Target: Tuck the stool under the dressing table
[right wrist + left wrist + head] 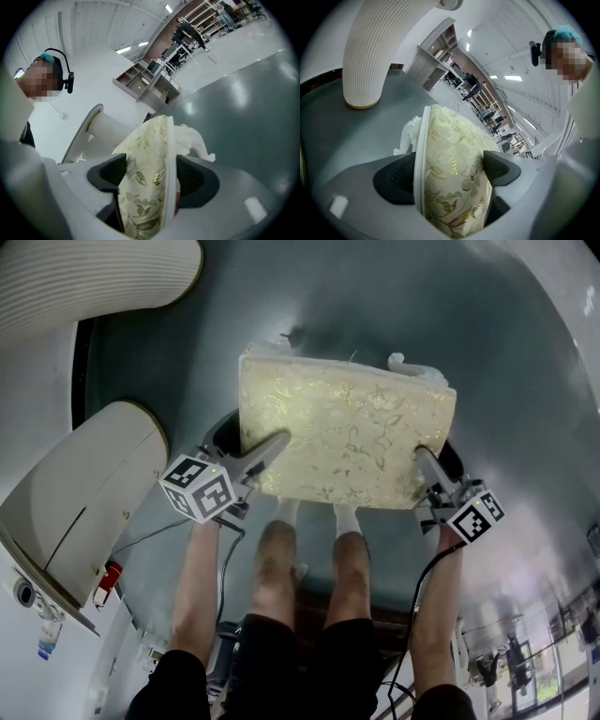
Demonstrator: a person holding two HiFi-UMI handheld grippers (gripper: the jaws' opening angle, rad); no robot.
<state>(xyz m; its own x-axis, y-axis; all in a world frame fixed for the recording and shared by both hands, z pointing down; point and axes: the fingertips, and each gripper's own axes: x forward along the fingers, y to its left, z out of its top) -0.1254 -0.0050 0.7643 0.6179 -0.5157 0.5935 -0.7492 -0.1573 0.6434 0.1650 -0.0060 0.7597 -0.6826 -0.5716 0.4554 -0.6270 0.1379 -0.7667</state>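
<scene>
now the left gripper (272, 448) clamps the left edge of the stool (342, 432), on its cream floral cushion, and the right gripper (424, 457) clamps the right edge, over grey floor (506, 362) near the white ribbed dressing table (84, 277).

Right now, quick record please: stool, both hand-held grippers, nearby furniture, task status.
object: stool, cream floral cushion, white carved frame
left: left hand-held gripper shut on the stool's seat edge
right: right hand-held gripper shut on the opposite edge
nearby: white ribbed pedestal, left of the stool, apart from it
status: stool over open grey floor, not yet tucked
</scene>
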